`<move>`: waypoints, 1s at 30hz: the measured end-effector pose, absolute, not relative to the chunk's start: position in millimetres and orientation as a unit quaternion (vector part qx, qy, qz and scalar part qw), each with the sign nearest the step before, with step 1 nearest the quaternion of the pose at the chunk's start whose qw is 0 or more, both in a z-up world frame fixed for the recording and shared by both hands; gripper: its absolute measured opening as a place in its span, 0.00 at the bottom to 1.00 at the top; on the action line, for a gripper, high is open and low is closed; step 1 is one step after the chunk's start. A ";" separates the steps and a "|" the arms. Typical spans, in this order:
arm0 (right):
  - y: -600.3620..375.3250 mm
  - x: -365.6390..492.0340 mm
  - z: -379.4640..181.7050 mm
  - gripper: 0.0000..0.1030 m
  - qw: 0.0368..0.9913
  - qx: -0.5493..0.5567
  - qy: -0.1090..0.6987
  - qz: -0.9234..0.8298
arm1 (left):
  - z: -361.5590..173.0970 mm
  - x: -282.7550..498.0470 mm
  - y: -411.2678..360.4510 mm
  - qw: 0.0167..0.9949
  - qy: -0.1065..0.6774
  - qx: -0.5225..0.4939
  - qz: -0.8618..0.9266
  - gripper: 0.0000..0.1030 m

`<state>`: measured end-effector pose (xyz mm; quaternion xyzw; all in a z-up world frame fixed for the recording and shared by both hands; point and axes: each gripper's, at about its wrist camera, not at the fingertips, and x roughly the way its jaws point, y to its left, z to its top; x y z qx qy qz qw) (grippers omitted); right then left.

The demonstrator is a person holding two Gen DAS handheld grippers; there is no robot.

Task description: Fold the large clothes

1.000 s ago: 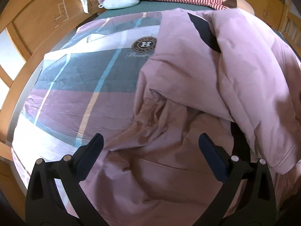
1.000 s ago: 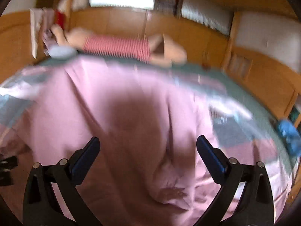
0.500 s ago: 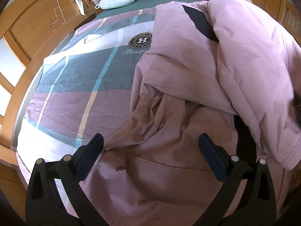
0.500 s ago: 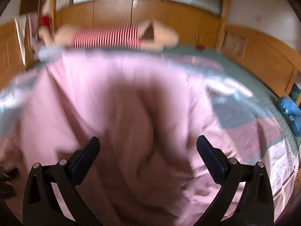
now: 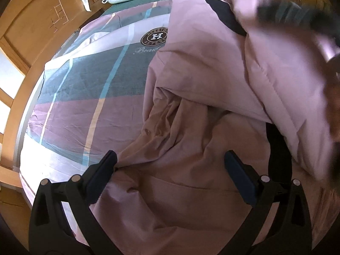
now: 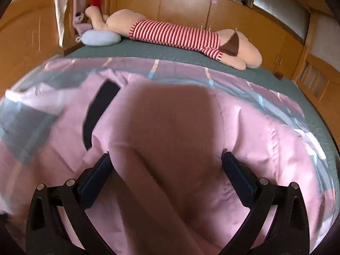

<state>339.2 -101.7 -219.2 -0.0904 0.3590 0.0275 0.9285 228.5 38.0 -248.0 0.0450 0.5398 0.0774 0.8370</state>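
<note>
A large pink padded garment (image 5: pixel 212 89) with black trim lies crumpled on the right half of the bed; it also fills the right wrist view (image 6: pixel 170 127). My left gripper (image 5: pixel 170 161) is open and empty, just above a rumpled fold at the garment's near left edge. My right gripper (image 6: pixel 165 159) is open, with a raised bulge of the pink garment standing between its fingers; the pads are apart and not clamped on it. The right gripper appears as a dark blur at the top right of the left wrist view (image 5: pixel 297 19).
The bed has a striped grey, pink and white sheet (image 5: pixel 85 89) with a round logo. A plush toy in a red striped shirt (image 6: pixel 174 34) and a pale blue cushion (image 6: pixel 99 38) lie at the far end. Wooden bed frame and cabinets (image 5: pixel 27 27) surround the bed.
My right gripper has moved forward and down over the garment, so a pink bulge now stands between its fingers. My left gripper has edged slightly closer to the garment's left fold.
</note>
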 end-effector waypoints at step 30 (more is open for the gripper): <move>-105.8 213.9 -158.8 0.99 0.943 -0.151 0.294 -0.033 | -166.4 181.2 93.2 0.909 0.384 -0.161 -0.016 0.98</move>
